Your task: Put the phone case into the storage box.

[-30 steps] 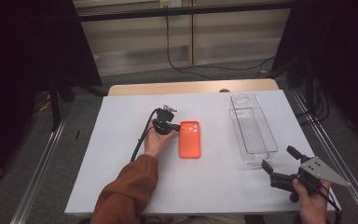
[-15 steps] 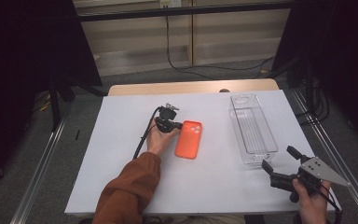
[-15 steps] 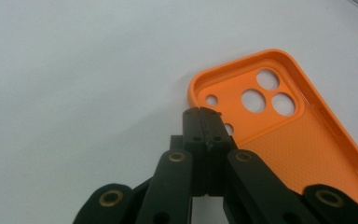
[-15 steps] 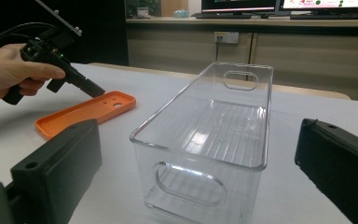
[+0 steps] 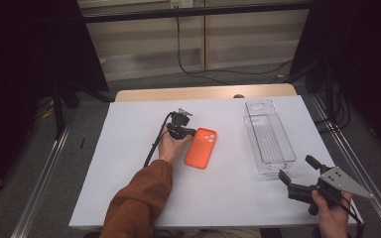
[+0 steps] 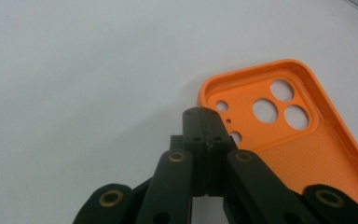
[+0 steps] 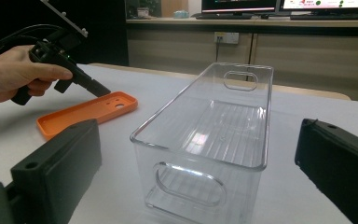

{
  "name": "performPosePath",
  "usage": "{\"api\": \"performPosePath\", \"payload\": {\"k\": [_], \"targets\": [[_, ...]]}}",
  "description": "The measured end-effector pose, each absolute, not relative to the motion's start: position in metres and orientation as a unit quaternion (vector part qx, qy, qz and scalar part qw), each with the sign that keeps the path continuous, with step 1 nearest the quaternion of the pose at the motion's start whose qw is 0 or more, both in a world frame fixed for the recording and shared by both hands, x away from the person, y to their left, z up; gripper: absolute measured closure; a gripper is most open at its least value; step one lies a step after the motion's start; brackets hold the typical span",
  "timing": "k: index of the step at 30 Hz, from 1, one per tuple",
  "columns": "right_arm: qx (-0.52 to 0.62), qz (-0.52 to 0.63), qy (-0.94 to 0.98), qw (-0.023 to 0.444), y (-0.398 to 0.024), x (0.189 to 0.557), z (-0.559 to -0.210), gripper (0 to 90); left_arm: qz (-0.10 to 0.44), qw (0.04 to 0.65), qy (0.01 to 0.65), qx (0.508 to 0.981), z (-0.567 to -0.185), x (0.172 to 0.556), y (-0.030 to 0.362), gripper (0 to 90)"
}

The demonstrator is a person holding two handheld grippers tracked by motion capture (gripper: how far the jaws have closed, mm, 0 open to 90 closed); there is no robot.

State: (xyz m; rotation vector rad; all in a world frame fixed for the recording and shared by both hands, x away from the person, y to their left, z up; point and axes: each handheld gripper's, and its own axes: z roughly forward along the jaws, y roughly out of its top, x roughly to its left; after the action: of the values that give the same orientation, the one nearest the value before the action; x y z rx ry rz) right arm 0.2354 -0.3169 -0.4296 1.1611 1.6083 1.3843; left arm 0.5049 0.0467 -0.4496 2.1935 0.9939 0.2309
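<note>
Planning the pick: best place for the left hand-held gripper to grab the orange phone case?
The raised side rim of the orange phone case nearest the left hand-held gripper, probably. It lies flat, hollow side up, so only the thin wall offers a pinch; come from above, one jaw inside.

On the counter [image 5: 129,163], the phone case [image 5: 201,148] lies at centre; the bin [image 5: 269,136] sits at its 3 o'clock, well apart, the left hand-held gripper [image 5: 188,132] touching its 9 o'clock edge.

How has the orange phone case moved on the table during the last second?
Yes. The orange phone case has turned slightly: its near end swung toward the clear plastic bin, pushed by the shut left gripper.
</note>
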Motion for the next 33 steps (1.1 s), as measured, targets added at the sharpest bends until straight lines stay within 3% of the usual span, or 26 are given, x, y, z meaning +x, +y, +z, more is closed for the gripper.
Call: {"api": "performPosePath", "payload": {"k": [33], "targets": [[0.449, 0.536, 0.622, 0.352, -0.317, 0.235, -0.429, 0.0, 0.083, 0.364, 0.370, 0.851, -0.450, 0.513, 0.035, 89.7]]}}
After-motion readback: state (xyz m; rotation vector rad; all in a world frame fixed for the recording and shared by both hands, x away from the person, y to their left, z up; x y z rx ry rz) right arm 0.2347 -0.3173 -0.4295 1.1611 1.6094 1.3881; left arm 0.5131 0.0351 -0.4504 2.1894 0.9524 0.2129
